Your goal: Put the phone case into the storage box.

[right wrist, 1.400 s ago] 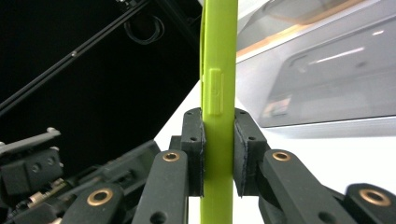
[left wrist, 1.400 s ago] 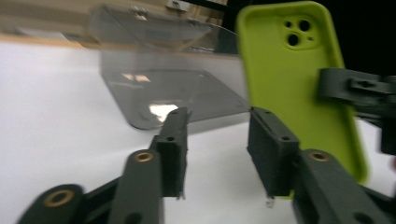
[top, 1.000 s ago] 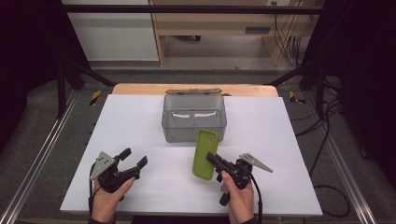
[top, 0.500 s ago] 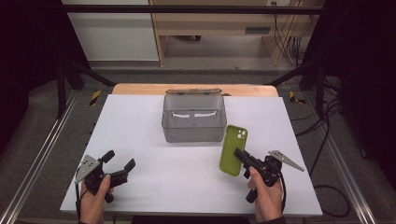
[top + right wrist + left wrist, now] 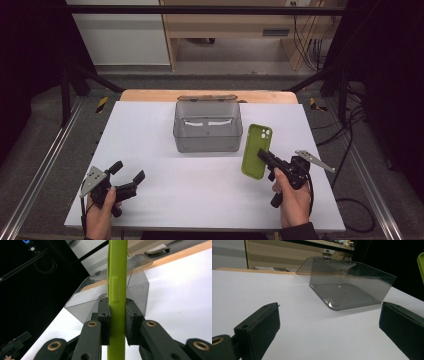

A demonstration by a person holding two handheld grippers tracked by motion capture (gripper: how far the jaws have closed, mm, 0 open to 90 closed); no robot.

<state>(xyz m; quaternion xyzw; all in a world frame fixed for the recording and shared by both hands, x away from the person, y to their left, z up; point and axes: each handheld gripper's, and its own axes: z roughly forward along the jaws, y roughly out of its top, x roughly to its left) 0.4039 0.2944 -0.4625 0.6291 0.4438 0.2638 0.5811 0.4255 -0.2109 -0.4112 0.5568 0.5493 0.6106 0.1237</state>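
Note:
A lime-green phone (image 5: pixel 256 150) stands upright above the table's right side, camera end up, with my right gripper (image 5: pixel 262 155) shut on its lower part. Seen edge-on in the right gripper view, the phone (image 5: pixel 117 270) is squeezed between both pads of that gripper (image 5: pixel 117 315). A smoky clear box (image 5: pixel 206 129) sits at the table's middle back with its lid swung open behind it. My left gripper (image 5: pixel 129 170) is near the front left corner, low over the table. Its jaws have just been opening and now stand wide with nothing between them (image 5: pixel 329 322), facing the box (image 5: pixel 352 287).
The white tabletop (image 5: pixel 150 130) has a wooden strip (image 5: pixel 150 95) along its far edge. Metal frame rails (image 5: pixel 45 170) run along both sides. Cables (image 5: pixel 350 205) lie on the floor to the right.
My right gripper carried the phone to the right and upward. My left gripper drew back toward the front left corner, and its jaws spread wider.

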